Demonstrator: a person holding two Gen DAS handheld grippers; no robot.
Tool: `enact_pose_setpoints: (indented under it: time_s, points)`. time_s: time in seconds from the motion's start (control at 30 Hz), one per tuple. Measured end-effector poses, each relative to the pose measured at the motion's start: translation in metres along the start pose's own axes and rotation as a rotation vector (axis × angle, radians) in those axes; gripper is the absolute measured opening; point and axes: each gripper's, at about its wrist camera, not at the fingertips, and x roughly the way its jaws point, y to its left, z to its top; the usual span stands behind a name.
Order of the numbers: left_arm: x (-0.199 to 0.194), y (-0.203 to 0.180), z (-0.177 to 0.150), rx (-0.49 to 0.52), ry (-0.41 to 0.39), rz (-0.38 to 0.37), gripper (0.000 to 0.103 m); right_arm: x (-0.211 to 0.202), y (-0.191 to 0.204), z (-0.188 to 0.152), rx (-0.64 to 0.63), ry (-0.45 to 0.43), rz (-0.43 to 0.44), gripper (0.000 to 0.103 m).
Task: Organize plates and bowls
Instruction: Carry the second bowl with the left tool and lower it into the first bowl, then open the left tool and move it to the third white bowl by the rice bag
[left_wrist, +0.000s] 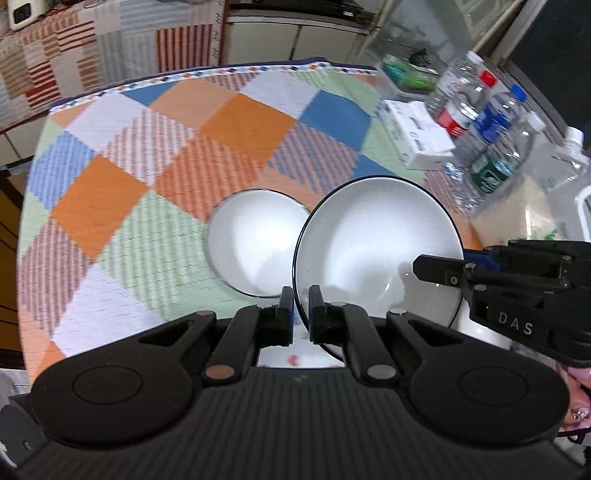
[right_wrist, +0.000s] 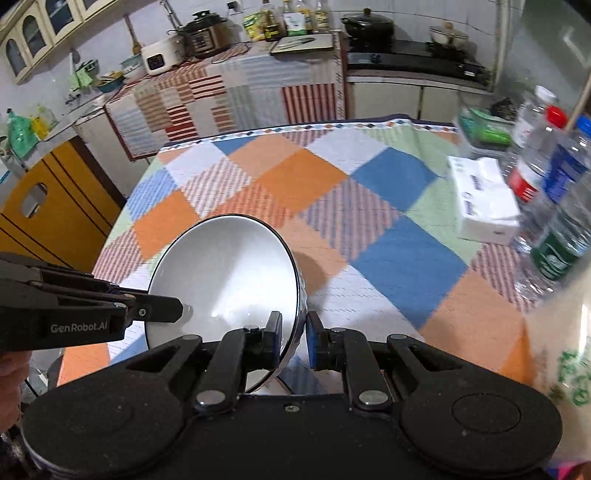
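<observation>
Both grippers held one white, dark-rimmed bowl (left_wrist: 373, 236) tilted above the checked tablecloth (left_wrist: 147, 147): the left gripper (left_wrist: 301, 312) had its fingers narrowed onto the near rim, the right gripper (right_wrist: 293, 334) pinched the opposite rim. A second white bowl (left_wrist: 255, 243) sat on the cloth just beside it, so stacking seemed unfinished; no plates were in view

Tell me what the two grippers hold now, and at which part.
Both hold the same white bowl by its rim: left gripper on one edge, right gripper on the opposite edge.
</observation>
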Motion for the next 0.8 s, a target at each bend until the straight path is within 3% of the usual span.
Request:
enact_pose_setpoints:
  time_s: [0.43, 0.63, 0.8]
  points:
    - [0.057, 0.049, 0.026, -0.053, 0.042, 0.073, 0.006, 0.087, 0.02, 0.032, -0.041, 0.055, -0.005, 0.013]
    - [0.074, 0.049, 0.027, -0.019, 0.061, 0.119, 0.007, 0.107, 0.025, 0.032, -0.091, 0.06, -0.033, 0.013]
    - [0.083, 0.054, 0.03, -0.058, 0.069, 0.13, 0.011, 0.11, 0.031, 0.034, -0.154, 0.021, -0.074, 0.012]
